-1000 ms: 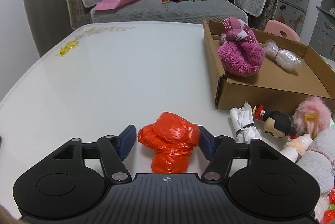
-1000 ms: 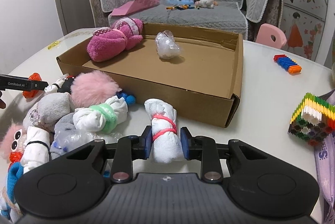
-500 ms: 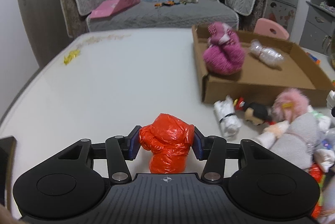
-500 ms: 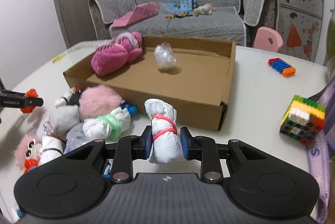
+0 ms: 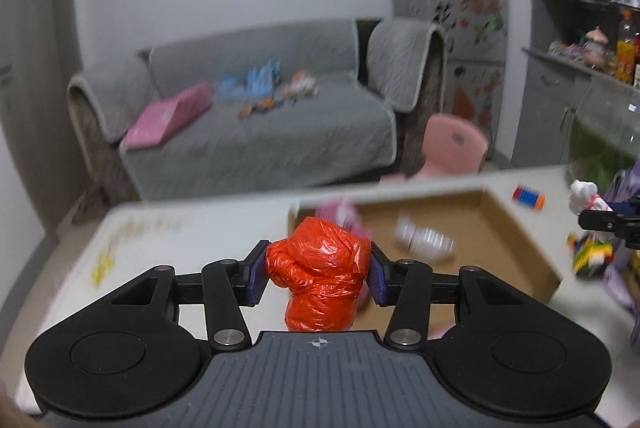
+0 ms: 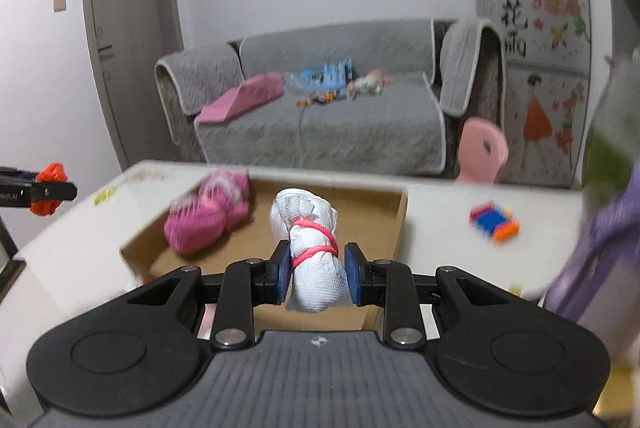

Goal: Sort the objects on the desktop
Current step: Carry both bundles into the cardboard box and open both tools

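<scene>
Above the white tabletop (image 6: 440,212), lifted clear since a second ago: both bundles, then down among the clutter, now carried toward the cardboard box (image 6: 396,228). Left claw (image 5: 318,270) clamped on the red plastic-wrapped bundle (image 5: 320,276), held in the air short of the box's near-left corner. Right claw (image 6: 316,276) pinched on the white cloth roll (image 6: 312,248) tied with a pink band, raised at the box's near wall. Already inside: a pink plush toy (image 6: 208,220) and a clear plastic-wrapped bundle (image 5: 424,240). Grabbing stage apparently over, delivery under way; release over the box floor judged the remaining step for both. Toy bricks (image 6: 494,222) on the tabletop beyond the box, well apart.
</scene>
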`<act>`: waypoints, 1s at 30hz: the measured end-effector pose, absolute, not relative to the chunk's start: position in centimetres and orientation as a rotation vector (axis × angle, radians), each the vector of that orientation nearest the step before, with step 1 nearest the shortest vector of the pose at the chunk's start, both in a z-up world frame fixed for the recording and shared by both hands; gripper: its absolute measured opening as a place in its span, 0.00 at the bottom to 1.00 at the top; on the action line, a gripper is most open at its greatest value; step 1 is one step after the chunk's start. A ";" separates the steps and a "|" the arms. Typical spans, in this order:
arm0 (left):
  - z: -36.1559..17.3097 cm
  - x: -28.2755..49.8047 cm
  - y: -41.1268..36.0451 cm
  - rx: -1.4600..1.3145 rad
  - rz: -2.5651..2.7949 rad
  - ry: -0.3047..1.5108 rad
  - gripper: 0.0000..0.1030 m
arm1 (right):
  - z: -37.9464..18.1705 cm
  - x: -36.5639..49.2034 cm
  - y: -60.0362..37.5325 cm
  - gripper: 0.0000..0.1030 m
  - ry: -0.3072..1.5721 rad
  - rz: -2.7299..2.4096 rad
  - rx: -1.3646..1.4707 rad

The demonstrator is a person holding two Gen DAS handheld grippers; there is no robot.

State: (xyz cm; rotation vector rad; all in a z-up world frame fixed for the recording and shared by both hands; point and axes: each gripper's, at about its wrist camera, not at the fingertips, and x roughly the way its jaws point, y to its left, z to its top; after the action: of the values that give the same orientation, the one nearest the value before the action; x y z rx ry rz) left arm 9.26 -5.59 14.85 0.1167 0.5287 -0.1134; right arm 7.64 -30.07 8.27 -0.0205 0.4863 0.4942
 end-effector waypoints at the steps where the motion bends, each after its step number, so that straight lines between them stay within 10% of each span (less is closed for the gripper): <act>1: 15.5 10.2 -6.3 0.118 -0.128 0.524 0.53 | 8.9 8.1 -29.9 0.25 0.474 0.496 -0.024; 30: 1.9 26.3 -14.5 0.148 -0.212 0.814 0.54 | 1.1 22.3 -21.2 0.25 0.723 0.477 -0.185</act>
State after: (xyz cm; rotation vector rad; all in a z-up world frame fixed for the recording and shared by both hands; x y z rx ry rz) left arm 26.34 -14.49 1.94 0.1477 0.8135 -0.2123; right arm 22.28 -21.21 1.07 -0.1850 0.7234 0.4770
